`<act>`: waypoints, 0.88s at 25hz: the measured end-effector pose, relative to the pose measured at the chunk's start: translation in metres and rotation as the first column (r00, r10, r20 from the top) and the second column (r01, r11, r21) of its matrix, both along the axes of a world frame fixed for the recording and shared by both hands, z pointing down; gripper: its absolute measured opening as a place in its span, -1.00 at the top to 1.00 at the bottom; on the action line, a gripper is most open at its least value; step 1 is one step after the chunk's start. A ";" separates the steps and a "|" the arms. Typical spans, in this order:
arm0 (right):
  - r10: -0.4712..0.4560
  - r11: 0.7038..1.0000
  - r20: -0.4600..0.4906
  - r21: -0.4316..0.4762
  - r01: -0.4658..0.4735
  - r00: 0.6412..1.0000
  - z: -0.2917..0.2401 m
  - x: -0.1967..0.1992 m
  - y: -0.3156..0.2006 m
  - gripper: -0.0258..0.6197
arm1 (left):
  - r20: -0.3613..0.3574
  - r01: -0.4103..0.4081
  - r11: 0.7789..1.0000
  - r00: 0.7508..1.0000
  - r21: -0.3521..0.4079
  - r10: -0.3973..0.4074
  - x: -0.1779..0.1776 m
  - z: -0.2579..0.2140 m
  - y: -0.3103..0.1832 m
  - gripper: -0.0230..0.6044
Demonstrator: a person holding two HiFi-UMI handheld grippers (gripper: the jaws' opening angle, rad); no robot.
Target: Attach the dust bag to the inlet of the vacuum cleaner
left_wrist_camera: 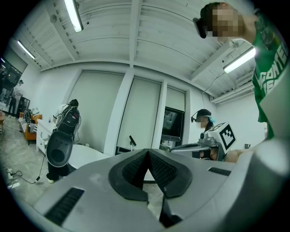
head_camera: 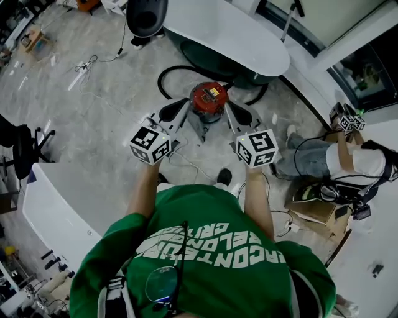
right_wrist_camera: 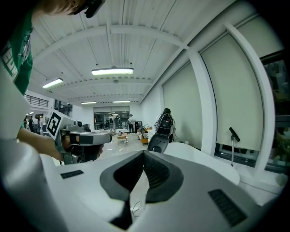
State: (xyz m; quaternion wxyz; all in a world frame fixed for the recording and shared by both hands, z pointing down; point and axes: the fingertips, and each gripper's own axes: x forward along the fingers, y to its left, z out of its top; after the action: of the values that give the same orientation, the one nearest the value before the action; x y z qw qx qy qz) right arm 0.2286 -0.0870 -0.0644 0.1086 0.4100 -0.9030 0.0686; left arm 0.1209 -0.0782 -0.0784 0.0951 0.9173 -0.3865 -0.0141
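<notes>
Overhead, the left gripper (head_camera: pixel 180 109) has its tongs pressed together on nothing. The red vacuum cleaner (head_camera: pixel 208 99) stands on the floor at 12 o'clock, between both grippers; its yellow lid label is unreadable. The right gripper (head_camera: pixel 237 113) is likewise pressed together and empty. The white lettering on the green shirt (head_camera: pixel 217 248) is upside down and illegible. Only the head view shows the vacuum cleaner; the gripper views face ceiling lights (right_wrist_camera: pixel 112 71).

The long white rounded table (head_camera: pixel 230 31) anchors the room ahead of me. Pale grey marbled floor (head_camera: pixel 93 105) spreads around it, and a black rounded chair (head_camera: pixel 147 15) stands at its left end. Behind it rise tall white window panels (left_wrist_camera: pixel 136 118). Above it, strip lights (right_wrist_camera: pixel 112 71) hang from a white ribbed ceiling.
</notes>
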 end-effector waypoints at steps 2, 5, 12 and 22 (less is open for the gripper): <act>0.004 1.000 0.002 0.000 -0.004 1.000 0.000 0.001 0.000 0.89 | 0.000 -0.011 1.000 1.000 0.004 0.011 0.004 -0.001 0.000 0.92; 0.007 1.000 -0.012 -0.004 -0.007 1.000 0.000 0.003 0.002 0.89 | 0.001 -0.027 1.000 1.000 0.005 0.027 0.011 -0.003 0.001 0.92; 0.023 1.000 -0.023 0.000 -0.023 0.999 -0.003 0.012 0.006 0.89 | 0.000 -0.045 0.999 0.999 0.000 0.045 0.017 -0.002 0.006 0.92; 0.041 0.999 -0.011 -0.014 -0.041 0.999 0.001 0.013 0.008 0.89 | -0.007 -0.069 0.998 0.998 -0.012 0.069 0.028 0.006 0.012 0.92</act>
State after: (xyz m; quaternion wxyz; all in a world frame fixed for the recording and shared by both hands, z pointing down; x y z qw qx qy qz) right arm 0.2413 -0.0787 -0.0634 0.1148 0.4278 -0.8934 0.0752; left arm 0.1491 -0.0660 -0.0726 0.1025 0.9294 -0.3544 -0.0112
